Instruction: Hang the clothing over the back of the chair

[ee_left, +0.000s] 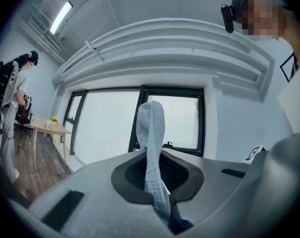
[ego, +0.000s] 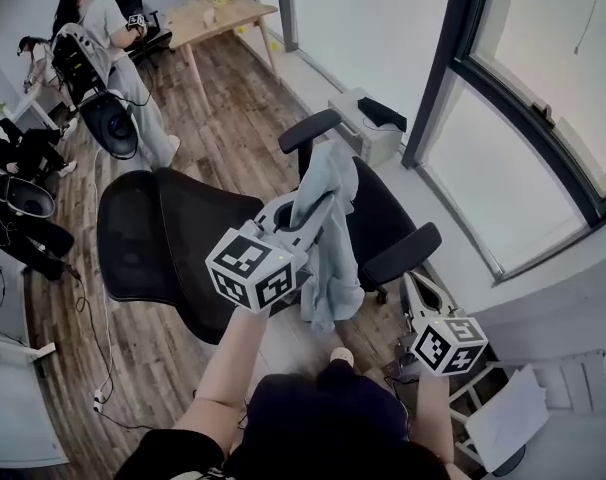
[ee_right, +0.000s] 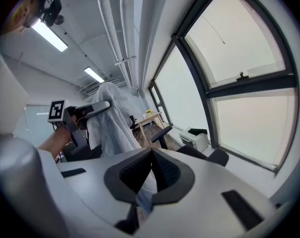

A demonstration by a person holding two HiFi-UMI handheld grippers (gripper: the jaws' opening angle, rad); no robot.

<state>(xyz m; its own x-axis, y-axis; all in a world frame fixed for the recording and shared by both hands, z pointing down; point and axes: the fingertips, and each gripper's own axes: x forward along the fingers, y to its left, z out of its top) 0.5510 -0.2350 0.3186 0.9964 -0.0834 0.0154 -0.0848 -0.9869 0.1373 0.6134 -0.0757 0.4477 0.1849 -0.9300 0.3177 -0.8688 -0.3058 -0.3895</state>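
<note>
A pale blue-grey piece of clothing [ego: 330, 253] hangs in a long twisted drape from my left gripper [ego: 323, 206], which is shut on its upper part and held level above the black office chair. The chair's mesh back [ego: 158, 238] is to the left of the cloth and its seat [ego: 383, 208] is behind it. In the left gripper view the cloth [ee_left: 151, 133] rises out of the closed jaws [ee_left: 159, 197]. My right gripper [ego: 411, 290] is lower right, by the near armrest [ego: 403, 251]. Its jaws [ee_right: 149, 175] are closed with a scrap of the pale cloth [ee_right: 144, 201] pinched between them.
A tall window wall [ego: 523, 118] runs along the right, with a white box-like unit [ego: 368, 128] on the floor beneath it. A wooden table [ego: 218, 13] stands at the back. Other people [ego: 103, 28] and chairs occupy the left side, with cables [ego: 98, 368] on the wood floor.
</note>
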